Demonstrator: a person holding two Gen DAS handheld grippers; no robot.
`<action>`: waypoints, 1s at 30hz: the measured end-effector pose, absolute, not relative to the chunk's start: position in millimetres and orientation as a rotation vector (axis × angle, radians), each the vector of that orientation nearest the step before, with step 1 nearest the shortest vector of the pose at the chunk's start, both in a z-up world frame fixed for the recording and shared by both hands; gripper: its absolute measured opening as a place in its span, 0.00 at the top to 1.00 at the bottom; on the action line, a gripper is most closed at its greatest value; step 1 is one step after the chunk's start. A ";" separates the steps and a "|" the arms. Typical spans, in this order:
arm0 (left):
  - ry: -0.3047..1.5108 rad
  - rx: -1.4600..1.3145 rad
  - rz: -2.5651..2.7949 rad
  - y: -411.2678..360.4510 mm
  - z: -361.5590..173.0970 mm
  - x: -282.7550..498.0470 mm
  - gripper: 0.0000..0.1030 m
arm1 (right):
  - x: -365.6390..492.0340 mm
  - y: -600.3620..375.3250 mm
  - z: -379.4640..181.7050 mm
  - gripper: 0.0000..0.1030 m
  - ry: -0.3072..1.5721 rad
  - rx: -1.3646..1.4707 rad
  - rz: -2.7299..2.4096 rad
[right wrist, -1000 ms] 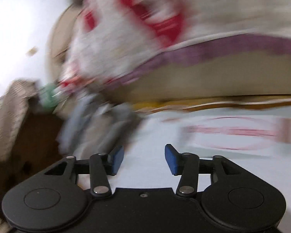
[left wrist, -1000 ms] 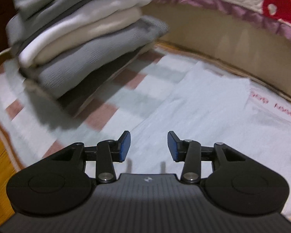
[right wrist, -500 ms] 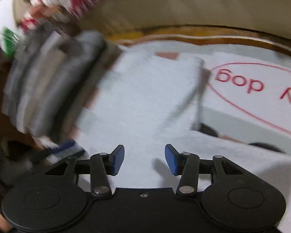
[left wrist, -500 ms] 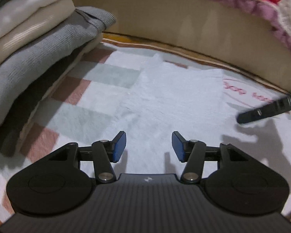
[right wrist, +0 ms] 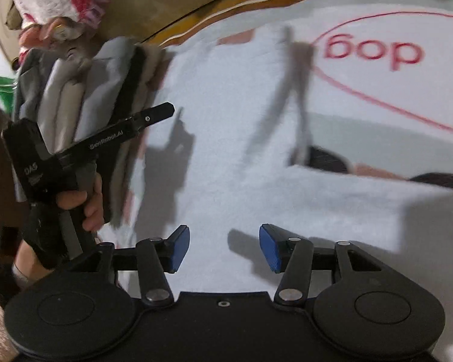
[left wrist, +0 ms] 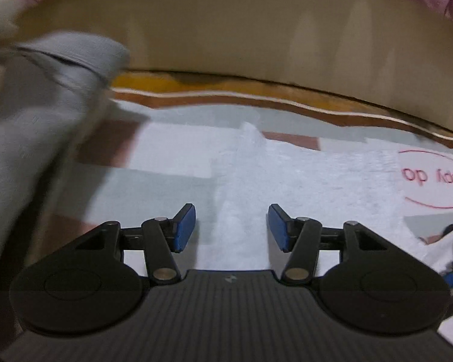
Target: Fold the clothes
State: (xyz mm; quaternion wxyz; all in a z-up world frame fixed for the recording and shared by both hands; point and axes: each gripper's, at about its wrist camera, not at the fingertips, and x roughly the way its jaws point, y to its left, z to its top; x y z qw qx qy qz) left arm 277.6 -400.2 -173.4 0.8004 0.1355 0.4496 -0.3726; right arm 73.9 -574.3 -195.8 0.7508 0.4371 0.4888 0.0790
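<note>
Checked bedding (left wrist: pixel 172 147) carries our white shirt (right wrist: pixel 226 150), spread flat, its long axis running left-right, red print (right wrist: pixel 374 51) upside down to us. Folded stack (right wrist: pixel 84 90) lies left. Both our left gripper (left wrist: pixel 232 227) and right gripper (right wrist: pixel 224 247) have just widened, jaws apart, nothing between.

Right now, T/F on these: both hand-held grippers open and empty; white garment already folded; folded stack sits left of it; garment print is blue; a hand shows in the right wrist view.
1. Both the left hand-held gripper and right hand-held gripper are open, nothing between the pads. True.
2. The white garment is already folded. False: it lies spread flat.
3. A stack of folded clothes sits left of it. True.
4. Its print is blue. False: red.
5. A hand shows in the right wrist view. True.
</note>
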 end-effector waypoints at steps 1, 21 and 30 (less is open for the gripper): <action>0.994 0.253 -0.810 -402.8 -177.4 283.4 0.49 | 71.1 -576.3 -194.3 0.45 1.061 0.948 0.163; 0.821 0.236 -0.890 -407.5 -158.3 245.7 0.96 | 44.5 -626.9 -243.0 0.32 0.898 1.547 0.054; 0.845 0.185 -0.880 -401.0 -152.9 225.2 0.96 | 47.7 -626.0 -243.4 0.32 0.893 1.567 0.037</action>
